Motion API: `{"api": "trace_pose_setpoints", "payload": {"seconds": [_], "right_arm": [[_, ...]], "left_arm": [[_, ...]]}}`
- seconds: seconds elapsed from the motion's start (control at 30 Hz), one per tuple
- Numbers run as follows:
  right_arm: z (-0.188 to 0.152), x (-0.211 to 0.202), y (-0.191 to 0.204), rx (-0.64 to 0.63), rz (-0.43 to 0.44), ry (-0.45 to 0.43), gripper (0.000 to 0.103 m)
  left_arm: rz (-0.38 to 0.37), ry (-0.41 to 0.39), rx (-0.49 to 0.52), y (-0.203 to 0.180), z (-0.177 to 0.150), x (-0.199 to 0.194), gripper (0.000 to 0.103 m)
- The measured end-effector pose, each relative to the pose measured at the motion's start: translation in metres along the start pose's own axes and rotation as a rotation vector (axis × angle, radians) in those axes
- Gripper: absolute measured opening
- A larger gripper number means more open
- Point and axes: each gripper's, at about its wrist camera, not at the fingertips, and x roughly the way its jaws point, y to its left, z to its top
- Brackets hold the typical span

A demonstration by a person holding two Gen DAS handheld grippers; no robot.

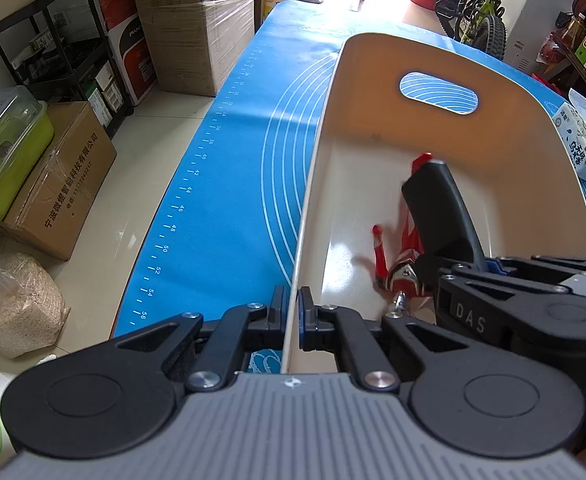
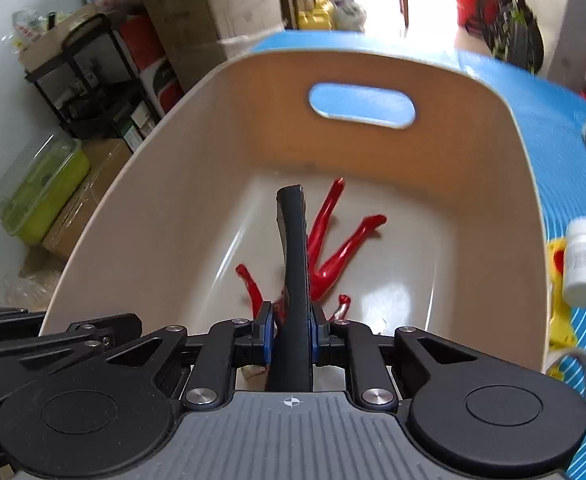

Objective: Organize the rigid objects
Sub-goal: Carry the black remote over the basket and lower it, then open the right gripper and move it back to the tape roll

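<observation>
A cream plastic basket point(image 1: 373, 92) point(image 2: 229, 92) with a handle slot stands on the blue mat. My left gripper point(image 1: 291, 320) is shut on the basket's left wall, one pad on each side of the thin rim. My right gripper point(image 2: 291, 330) is shut on a black remote-like bar point(image 2: 293, 248) point(image 1: 441, 208), which points down inside the basket. On the basket floor under the bar lies a red and silver action figure point(image 2: 333, 256) point(image 1: 393, 268), partly hidden by the bar.
Right of the basket on the blue mat point(image 1: 229, 168) lie a white bottle point(image 2: 583, 264), a yellow toy point(image 2: 559, 304) and a tissue pack point(image 1: 581, 144). Beyond the table's left edge are cardboard boxes point(image 1: 65, 184), a black shelf point(image 1: 57, 48) and a green container point(image 1: 5, 152).
</observation>
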Motion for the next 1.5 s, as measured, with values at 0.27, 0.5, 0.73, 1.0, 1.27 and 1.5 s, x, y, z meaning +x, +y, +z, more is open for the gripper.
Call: {"api": "trace_pose_setpoints", "payload": {"seconds": [0.27,0.5,0.73,1.0,1.27,1.5], "right_arm": [[0.000,-0.011,-0.008,0.021,0.012,-0.043,0.048],[0.002,-0.046,-0.023,0.046,0.044,-0.142,0.051],[0.000,-0.092,-0.052,0.069,0.020,-0.277,0.066],[-0.012,-0.116,-0.107,0.106,-0.072,-0.309,0.073],[-0.041,-0.095,-0.159,0.173,-0.127,-0.230,0.082],[-0.062,-0.072,-0.176,0.194,-0.130,-0.163,0.096]], "left_arm": [[0.000,0.000,0.000,-0.001,0.000,0.001,0.007],[-0.002,0.001,-0.001,-0.001,0.001,0.001,0.007],[-0.003,0.002,-0.002,-0.002,0.000,0.001,0.007],[-0.004,0.002,-0.002,-0.001,0.001,0.001,0.007],[-0.003,0.002,-0.002,-0.001,0.001,0.001,0.007],[-0.001,0.002,0.000,0.000,0.001,0.000,0.007]]}}
